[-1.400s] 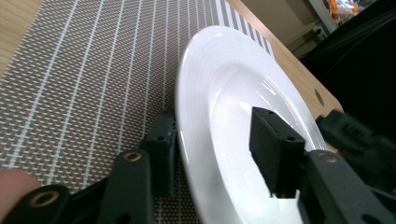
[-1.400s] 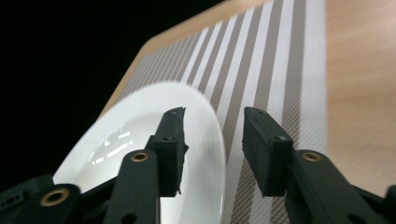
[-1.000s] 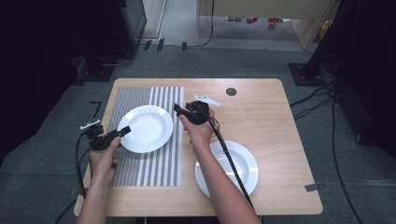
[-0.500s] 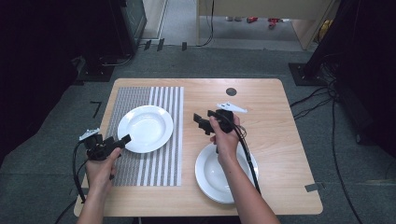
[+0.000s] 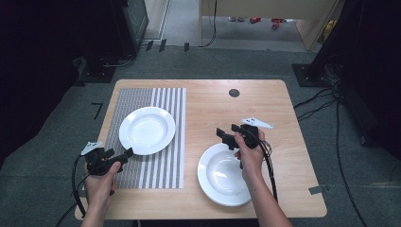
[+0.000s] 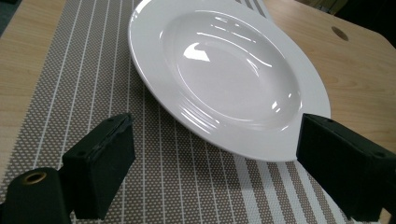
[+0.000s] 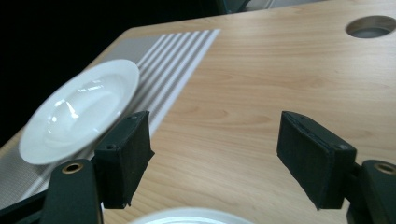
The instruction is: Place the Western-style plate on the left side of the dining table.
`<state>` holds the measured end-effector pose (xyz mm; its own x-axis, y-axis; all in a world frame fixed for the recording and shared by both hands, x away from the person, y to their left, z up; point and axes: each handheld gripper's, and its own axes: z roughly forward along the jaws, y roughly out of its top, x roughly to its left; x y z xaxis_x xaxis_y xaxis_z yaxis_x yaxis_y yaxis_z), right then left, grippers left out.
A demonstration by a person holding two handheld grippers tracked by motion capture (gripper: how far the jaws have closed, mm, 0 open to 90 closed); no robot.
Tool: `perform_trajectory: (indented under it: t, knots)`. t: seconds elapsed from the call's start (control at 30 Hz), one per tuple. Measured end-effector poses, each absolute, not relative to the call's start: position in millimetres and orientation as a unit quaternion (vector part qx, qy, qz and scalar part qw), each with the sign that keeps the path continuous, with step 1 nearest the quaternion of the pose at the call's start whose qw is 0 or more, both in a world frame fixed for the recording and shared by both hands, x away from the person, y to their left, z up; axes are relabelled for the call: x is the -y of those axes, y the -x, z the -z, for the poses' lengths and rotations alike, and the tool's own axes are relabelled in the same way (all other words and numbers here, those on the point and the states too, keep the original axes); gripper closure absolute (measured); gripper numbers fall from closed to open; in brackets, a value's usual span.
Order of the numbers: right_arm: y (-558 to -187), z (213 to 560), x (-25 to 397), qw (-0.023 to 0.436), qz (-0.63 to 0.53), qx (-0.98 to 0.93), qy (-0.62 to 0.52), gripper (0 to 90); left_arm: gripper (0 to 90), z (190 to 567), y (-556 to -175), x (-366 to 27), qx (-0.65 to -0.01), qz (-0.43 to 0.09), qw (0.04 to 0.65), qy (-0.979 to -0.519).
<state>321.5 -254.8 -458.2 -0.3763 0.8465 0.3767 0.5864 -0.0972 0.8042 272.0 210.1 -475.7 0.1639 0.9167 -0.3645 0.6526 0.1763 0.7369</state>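
With my left tongs (image 6: 212, 163) gaping just short of the near rim of the white plate (image 5: 147, 130) on the striped mat (image 5: 163, 161), and my right tongs (image 5: 226, 137) also apart, I'd pinch that thin rim squarely: glazed, slippery, rigid, breakable.

Glossy white ceramic plate (image 6: 224, 74) lies on a woven, matt striped mat (image 6: 93, 93) over smooth wood table (image 5: 222, 104).

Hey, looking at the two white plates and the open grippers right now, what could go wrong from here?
1. The left gripper sits open right by the rim of the plate on the striped mat; a shallow bite on that glossy rim might slip.
2. The right gripper hovers at the far rim of the plate on the bare wood, near the table's front edge; a nudge could push it off.
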Motion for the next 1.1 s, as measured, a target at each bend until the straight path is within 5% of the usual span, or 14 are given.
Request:
perform_trajectory:
  t: [1.1]
  knots:
    - [-262.9,483.3,355.2,0.18,-0.451,-0.651,-0.584,23.1,11.5,504.7,-230.6,-244.3,-0.636,-0.224,0.344,-0.654]
